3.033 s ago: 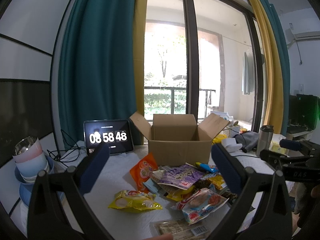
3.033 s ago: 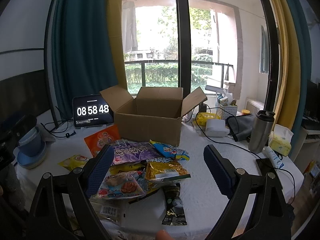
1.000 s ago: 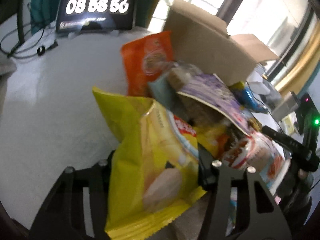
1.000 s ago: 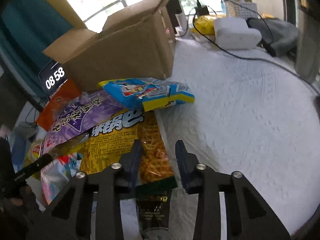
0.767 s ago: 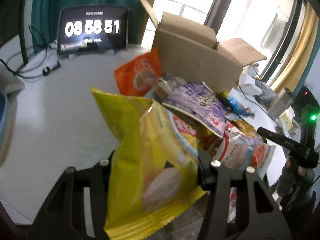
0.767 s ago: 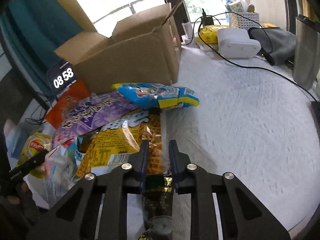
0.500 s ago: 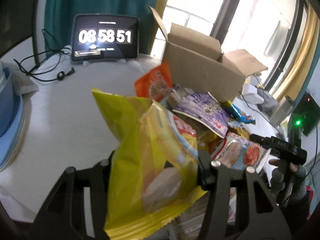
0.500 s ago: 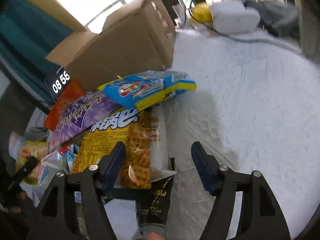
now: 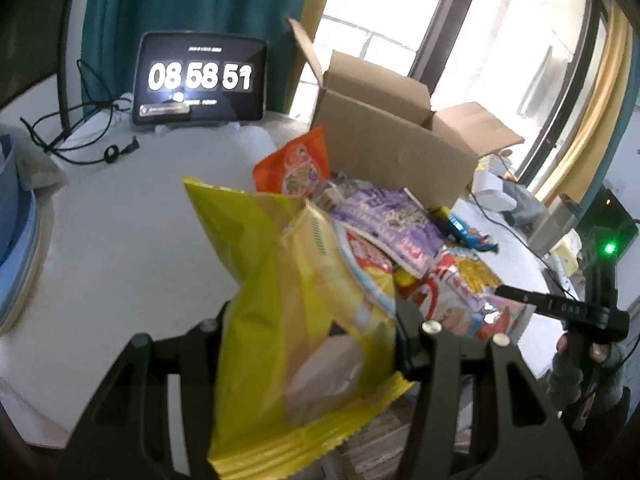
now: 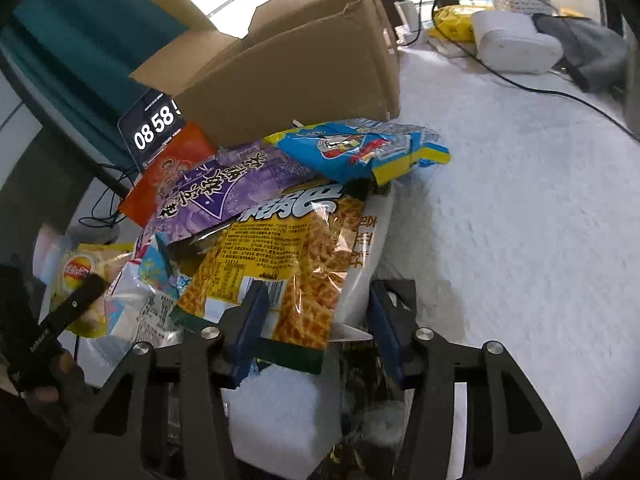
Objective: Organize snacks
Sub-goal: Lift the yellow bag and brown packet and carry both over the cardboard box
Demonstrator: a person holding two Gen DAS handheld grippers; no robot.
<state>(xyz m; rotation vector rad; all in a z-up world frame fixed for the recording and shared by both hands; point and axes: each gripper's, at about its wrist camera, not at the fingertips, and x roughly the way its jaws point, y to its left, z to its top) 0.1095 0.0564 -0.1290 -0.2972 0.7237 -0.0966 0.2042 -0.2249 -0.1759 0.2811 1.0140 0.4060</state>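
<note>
My left gripper (image 9: 312, 328) is shut on a yellow chip bag (image 9: 288, 300), held up off the white table (image 9: 120, 248). Behind it lies the snack pile: an orange pack (image 9: 296, 168), a purple pack (image 9: 384, 216) and a blue pack (image 10: 360, 148), all in front of the open cardboard box (image 9: 392, 148). My right gripper (image 10: 316, 324) points down at the pile's near end. Its jaws are closing, with the lower edge of a yellow waffle-crisp bag (image 10: 304, 248) and a white pack (image 10: 368, 248) between them. The pads do not press on either. A black packet (image 10: 360, 400) lies underneath.
A tablet clock (image 9: 200, 80) stands at the back left with cables (image 9: 100, 152) beside it. Blue bowls (image 9: 16, 232) sit at the left edge. A white device (image 10: 516, 40), a grey cloth (image 10: 580, 44) and a steel tumbler (image 9: 556, 224) are on the right.
The left gripper rose with the yellow bag in it. The right gripper's jaws were nearly together, spread wide, and now stand narrower around the waffle-crisp bag's edge.
</note>
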